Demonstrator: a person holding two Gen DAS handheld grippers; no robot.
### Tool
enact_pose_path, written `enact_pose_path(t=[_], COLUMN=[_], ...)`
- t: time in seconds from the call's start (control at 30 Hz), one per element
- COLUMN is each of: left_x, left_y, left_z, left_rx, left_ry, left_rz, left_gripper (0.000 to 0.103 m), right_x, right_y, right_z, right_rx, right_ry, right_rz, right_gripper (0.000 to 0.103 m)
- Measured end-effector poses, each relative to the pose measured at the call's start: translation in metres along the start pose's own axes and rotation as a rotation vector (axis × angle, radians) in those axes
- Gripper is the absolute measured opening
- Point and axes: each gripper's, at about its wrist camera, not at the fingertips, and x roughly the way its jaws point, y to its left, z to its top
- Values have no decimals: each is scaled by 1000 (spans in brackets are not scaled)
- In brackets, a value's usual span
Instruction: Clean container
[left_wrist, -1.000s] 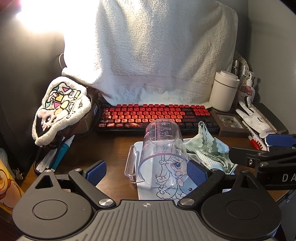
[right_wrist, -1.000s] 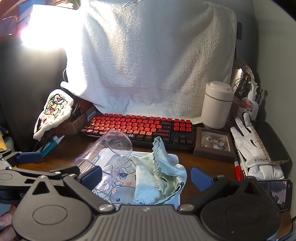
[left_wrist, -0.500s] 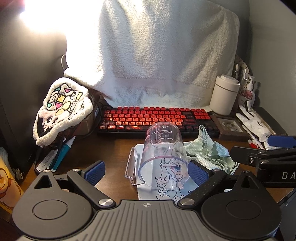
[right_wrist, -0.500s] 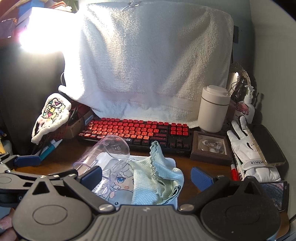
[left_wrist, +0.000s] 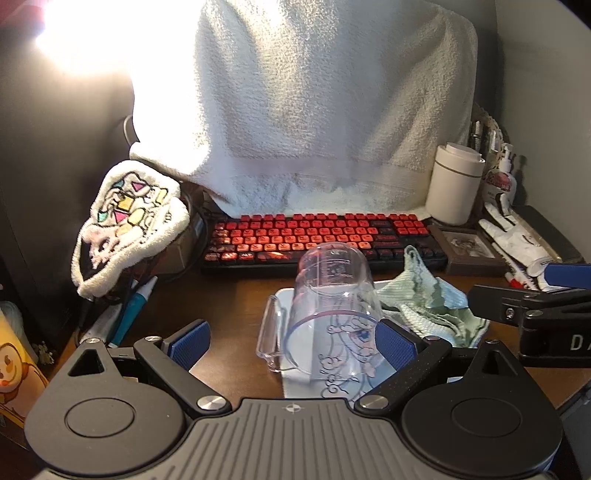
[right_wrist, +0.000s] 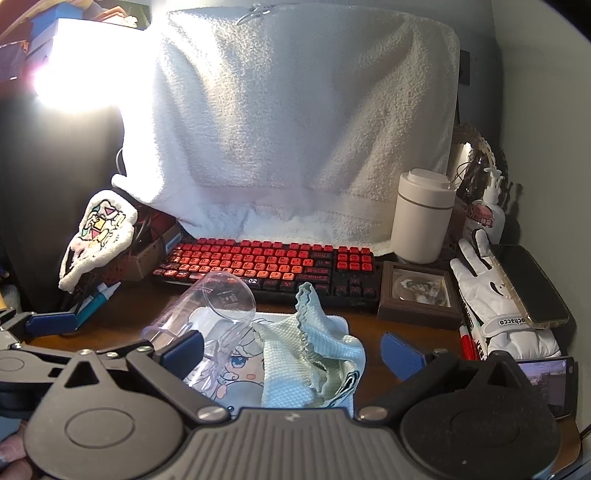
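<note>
Left gripper (left_wrist: 293, 341) spread wide, empty, low centre of left view; over last second it edged slightly nearer, cup looming a little larger. Clear measuring cup (left_wrist: 334, 302) lay on its side at frame centre, mouth toward camera, on printed mat (left_wrist: 295, 384), position unchanged. Right gripper (right_wrist: 291, 349) also spread, empty, easing down toward green cloth (right_wrist: 314, 347), crumpled just right of cup. Judgement: both tools closing in; no hold on either yet.
</note>
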Motion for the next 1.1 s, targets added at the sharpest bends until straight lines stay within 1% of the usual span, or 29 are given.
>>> enact_pose_path(t=[0.13, 0.3, 0.4, 0.5, 0.53, 0.63, 0.67, 0.77, 0.87, 0.97, 1.03, 1.1], left_x=[1, 0, -1, 0, 1, 7, 9, 12, 15, 22, 27, 30], left_y=[4, 12, 9, 6, 6, 10, 11, 7, -4, -15, -19, -23], left_z=[-4, -10, -13, -22, -25, -32, -34, -38, -40, -44, -47, -48], left_rx=[-9, -62, -43, -16, -14, -35, -41, -46, -1, 52, 68, 88], left_ry=[-18, -71, -113, -141, -139, -95, -87, -90, -116, -120, -121, -129], left_rz=[-21, -1, 42, 49, 31, -88, -114, -138, -133, -134, -149, -170], left_gripper=[97, 97, 97, 97, 97, 97, 97, 99, 99, 99, 99, 99], right_x=[1, 4, 6, 8, 8, 9, 9, 9, 10, 11, 11, 13], right_y=[-4, -9, -12, -16, -16, -17, -18, -19, -20, -21, -24, -29], right_z=[-1, -4, -6, -7, -9, -15, -17, -23, -29, -35, -36, -35], right_rx=[5, 2, 0, -2, -6, -18, -23, -35, -47, -60, -47, -38], right_ry=[-10, -22, -28, -35, -38, -46, -48, -56, -65, -73, -79, -58], right_rz=[15, 36, 49, 62, 56, 37, 31, 12, -7, -26, -16, 9], right_gripper=[103, 103, 103, 103, 103, 103, 103, 103, 102, 102, 102, 102])
